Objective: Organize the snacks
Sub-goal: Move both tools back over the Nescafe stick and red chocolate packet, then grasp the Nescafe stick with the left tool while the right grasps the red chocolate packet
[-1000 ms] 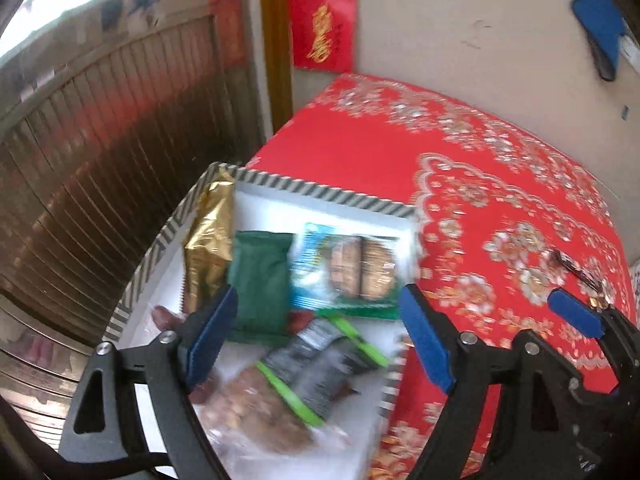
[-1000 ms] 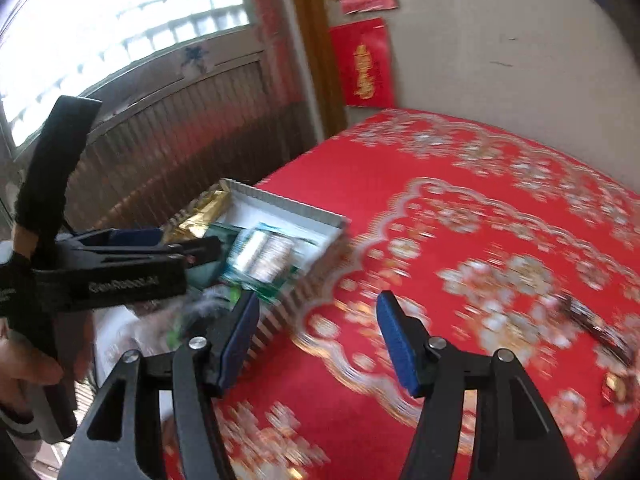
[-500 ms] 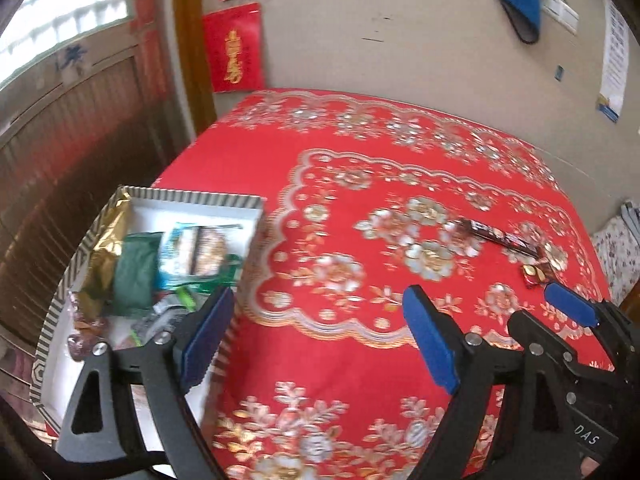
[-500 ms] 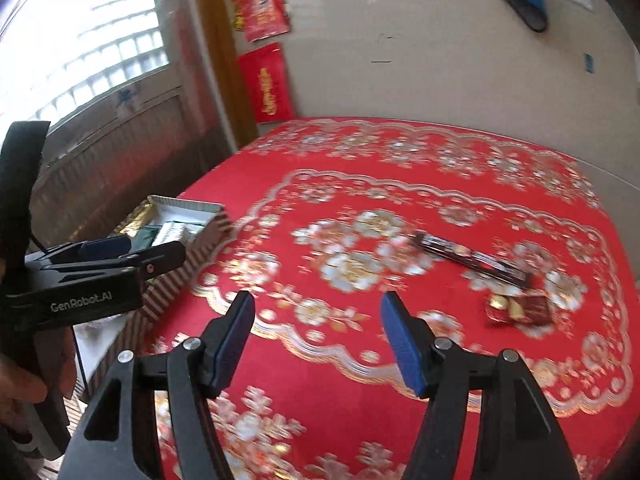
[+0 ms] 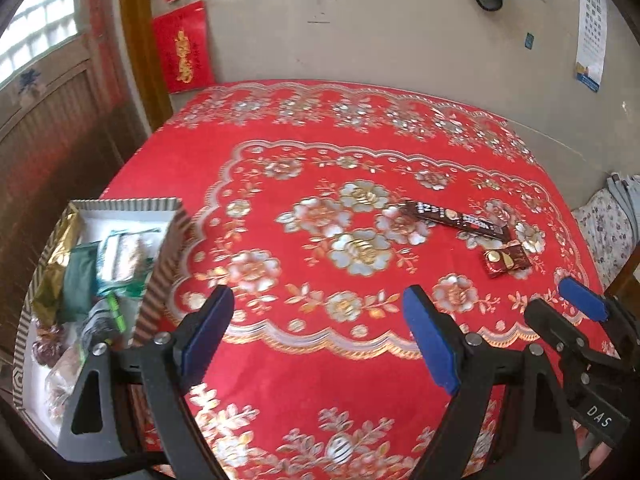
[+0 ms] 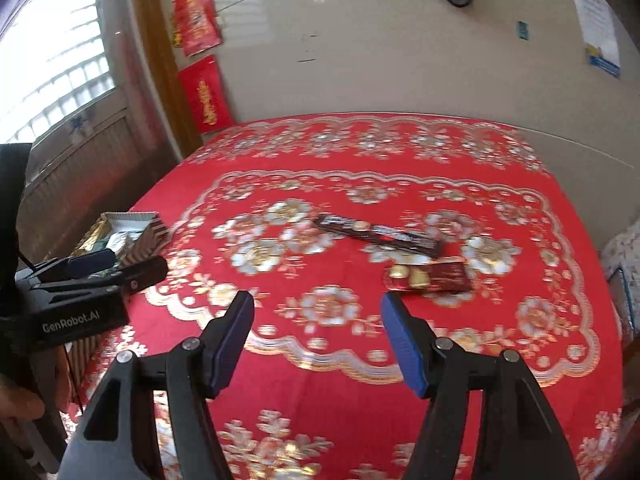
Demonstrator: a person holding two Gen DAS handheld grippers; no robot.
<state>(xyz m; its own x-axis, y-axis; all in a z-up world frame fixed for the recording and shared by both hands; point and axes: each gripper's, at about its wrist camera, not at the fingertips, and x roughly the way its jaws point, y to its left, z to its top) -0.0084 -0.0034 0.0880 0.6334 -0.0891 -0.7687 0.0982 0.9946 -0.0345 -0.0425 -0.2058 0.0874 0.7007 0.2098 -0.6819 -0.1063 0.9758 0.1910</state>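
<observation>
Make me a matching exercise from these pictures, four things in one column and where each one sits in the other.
Things:
1. long dark snack bar
2. gold packet
3. red envelope
4. small red-and-gold packet

Places:
A. hanging on the wall
B. inside the striped box
C. on the cloth, just nearer than the bar
D. on the cloth, lying slantwise by the flowers

Pairs: 1-D, 2-B, 3-A, 4-C

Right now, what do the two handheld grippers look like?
Both the left gripper and right gripper have black plastic frames with triangular cut-outs, silver pivot screws and blue finger pads. The left gripper's body reads "GenRobot.AI" in white.
</observation>
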